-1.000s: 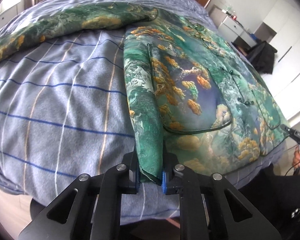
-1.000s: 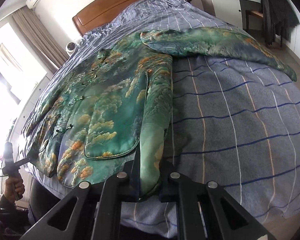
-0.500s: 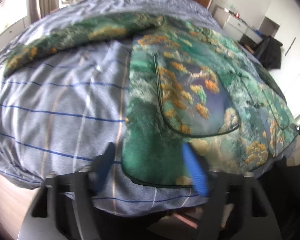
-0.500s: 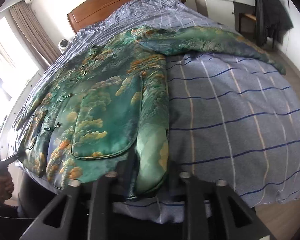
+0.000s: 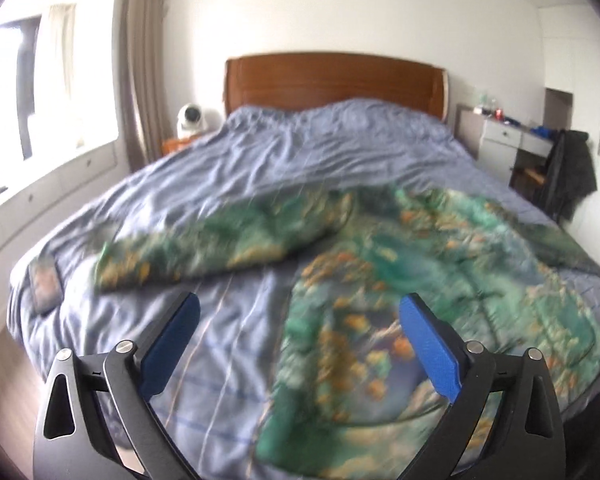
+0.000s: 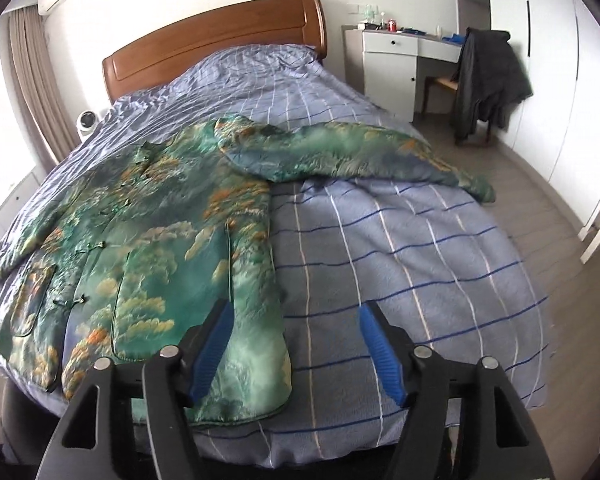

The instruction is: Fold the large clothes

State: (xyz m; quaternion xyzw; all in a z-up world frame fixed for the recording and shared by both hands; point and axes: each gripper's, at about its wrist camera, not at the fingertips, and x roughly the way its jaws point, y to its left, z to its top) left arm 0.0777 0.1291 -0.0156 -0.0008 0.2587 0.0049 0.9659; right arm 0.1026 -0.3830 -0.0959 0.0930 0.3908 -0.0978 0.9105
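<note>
Now, your left gripper (image 5: pixel 300 344): jaws wide, empty, raised above the bed (image 5: pixel 228 184).
Your right gripper (image 6: pixel 296 344): spread wide, empty, over the hem.
Jacket (image 6: pixel 160 240): flat on the bed, sleeves outstretched.

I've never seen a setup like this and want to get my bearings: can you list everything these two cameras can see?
jacket: one, green with orange and cream print, spread on the bed, one sleeve stretched sideways
bed cover: one, blue-grey with checked lines, under the jacket
headboard: one, brown wood, against the far wall
desk: one, white, beside the bed's head
dark garment: one, black, draped over a chair at the desk
small white device: one, beside the headboard
curtain: one, beige, by the window
left tongs: black with blue pads, open, empty
right tongs: black with blue pads, open, empty
</note>
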